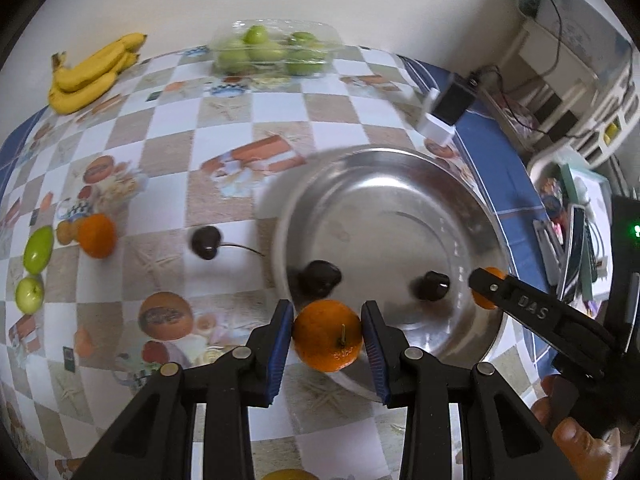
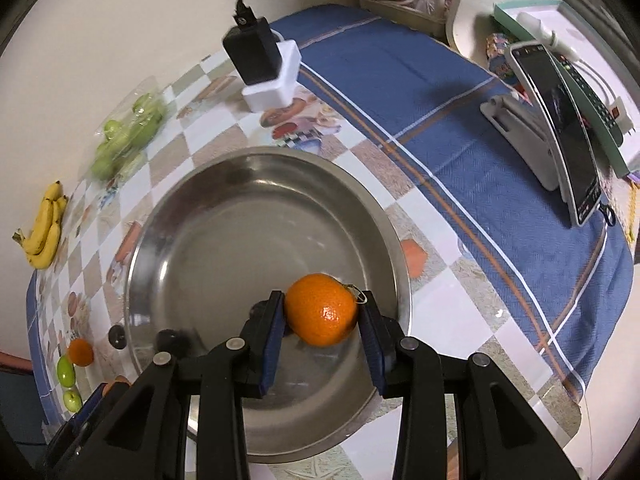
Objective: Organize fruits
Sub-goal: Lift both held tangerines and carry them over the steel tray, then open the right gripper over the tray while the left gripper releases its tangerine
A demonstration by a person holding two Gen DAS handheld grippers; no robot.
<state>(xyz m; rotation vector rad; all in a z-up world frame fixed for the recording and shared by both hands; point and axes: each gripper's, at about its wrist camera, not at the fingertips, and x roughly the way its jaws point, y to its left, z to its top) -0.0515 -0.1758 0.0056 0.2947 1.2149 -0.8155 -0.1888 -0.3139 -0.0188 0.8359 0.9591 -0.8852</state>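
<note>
Gripped between blue pads, one orange [image 1: 327, 335] sits in the left gripper [image 1: 327, 336] over the near rim of the steel bowl [image 1: 392, 184]; a second orange [image 2: 321, 309] is clamped in the right gripper [image 2: 322, 312] above the bowl's inside. Released at the rim, the left orange could likely roll off across the checked cloth [image 1: 160, 128]. Both grippers point steeply down, side by side. Dark cherries [image 1: 320, 277] lie inside.

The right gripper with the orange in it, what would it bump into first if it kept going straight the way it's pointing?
Most likely the metal bowl. The right gripper points steeply down with its orange above the bowl's bare inside, near the rim, so the orange would probably touch first. Depth is hard to judge.
</note>
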